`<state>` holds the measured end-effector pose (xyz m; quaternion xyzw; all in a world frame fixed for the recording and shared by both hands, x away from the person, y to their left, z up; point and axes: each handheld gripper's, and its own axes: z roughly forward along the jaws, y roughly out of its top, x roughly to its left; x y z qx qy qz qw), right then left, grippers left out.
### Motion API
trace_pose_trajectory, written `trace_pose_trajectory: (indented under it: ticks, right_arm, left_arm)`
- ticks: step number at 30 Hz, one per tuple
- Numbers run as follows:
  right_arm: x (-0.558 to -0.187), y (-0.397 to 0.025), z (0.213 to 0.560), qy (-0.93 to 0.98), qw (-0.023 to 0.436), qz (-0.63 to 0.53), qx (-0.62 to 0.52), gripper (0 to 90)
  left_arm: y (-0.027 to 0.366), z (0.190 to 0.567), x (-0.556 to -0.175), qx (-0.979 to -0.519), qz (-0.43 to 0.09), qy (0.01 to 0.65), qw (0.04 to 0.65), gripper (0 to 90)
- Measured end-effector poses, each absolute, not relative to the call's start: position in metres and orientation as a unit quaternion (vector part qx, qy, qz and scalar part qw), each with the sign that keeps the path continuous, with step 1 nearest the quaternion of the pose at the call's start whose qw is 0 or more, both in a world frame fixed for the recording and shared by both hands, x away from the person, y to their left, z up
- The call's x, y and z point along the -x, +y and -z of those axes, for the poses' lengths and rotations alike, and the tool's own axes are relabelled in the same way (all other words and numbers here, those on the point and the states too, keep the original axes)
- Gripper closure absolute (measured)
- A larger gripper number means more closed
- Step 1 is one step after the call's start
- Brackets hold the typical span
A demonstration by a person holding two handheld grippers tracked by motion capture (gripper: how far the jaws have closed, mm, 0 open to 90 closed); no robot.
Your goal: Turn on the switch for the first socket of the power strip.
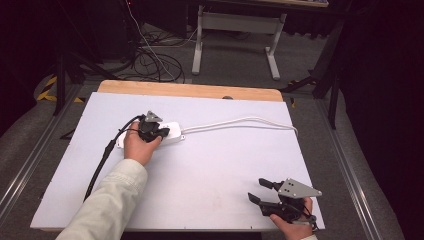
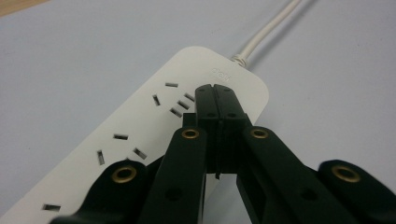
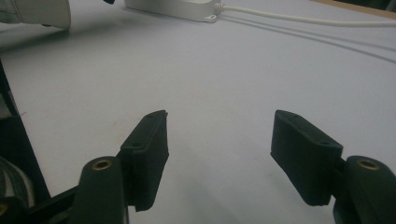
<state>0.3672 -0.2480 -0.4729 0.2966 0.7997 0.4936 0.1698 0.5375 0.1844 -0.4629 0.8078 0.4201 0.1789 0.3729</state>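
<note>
A white power strip point(image 1: 150, 135) lies on the pale grey sheet point(image 1: 210, 170) that covers the table, in the left half of the sheet and toward its far side. Its white cord point(image 1: 240, 121) leaves the right end of the strip, runs to the right across the sheet and curves near the right edge. The left gripper point(image 1: 159, 131) is on top of this strip, held by the person's left hand point(image 1: 140, 146), and a black cable point(image 1: 102, 160) goes from it back along the cream sleeve point(image 1: 107, 205) toward the near edge. In the left gripper view the two black jaws are pressed fully together, with nothing between them, and the closed tips of the left gripper point(image 2: 216, 88) rest on the top face of the power strip point(image 2: 140, 135), close to the end where the cord point(image 2: 266, 30) enters, just beside a group of socket slots point(image 2: 175, 100). The right gripper point(image 1: 260, 191) is well apart from the strip, at the near right corner of the sheet, held by the right hand point(image 1: 292, 227), with its grey three-cornered plate point(image 1: 297, 189) on top. In the right gripper view its jaws stand wide apart and hold nothing, and the right gripper point(image 3: 219, 135) is over bare sheet point(image 3: 219, 79); the end of the power strip point(image 3: 177, 9) and its cord point(image 3: 303, 19) show far off at the top.
</note>
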Motion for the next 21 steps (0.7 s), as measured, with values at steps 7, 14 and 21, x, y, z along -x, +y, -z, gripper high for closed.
trace_pose_trajectory:
  ticks: [7, 14, 21]
  right_arm:
    - [-0.367, -0.2474, 0.4733, 0.801, 0.17, -0.491, -0.297, 37.1]
    - [-0.3674, -0.2472, 0.4737, 0.801, 0.17, -0.49, -0.299, 37.0]
    - [-0.3675, -0.2468, 0.474, 0.802, 0.169, -0.489, -0.299, 37.0]
  left_arm:
    - [0.1834, 0.4636, -0.5378, -0.808, -0.18, 0.42, 0.372, 90.0]
    - [0.1808, 0.4645, -0.5367, -0.811, -0.193, 0.413, 0.366, 90.0]
    - [0.1772, 0.4646, -0.5352, -0.812, -0.203, 0.414, 0.357, 90.0]
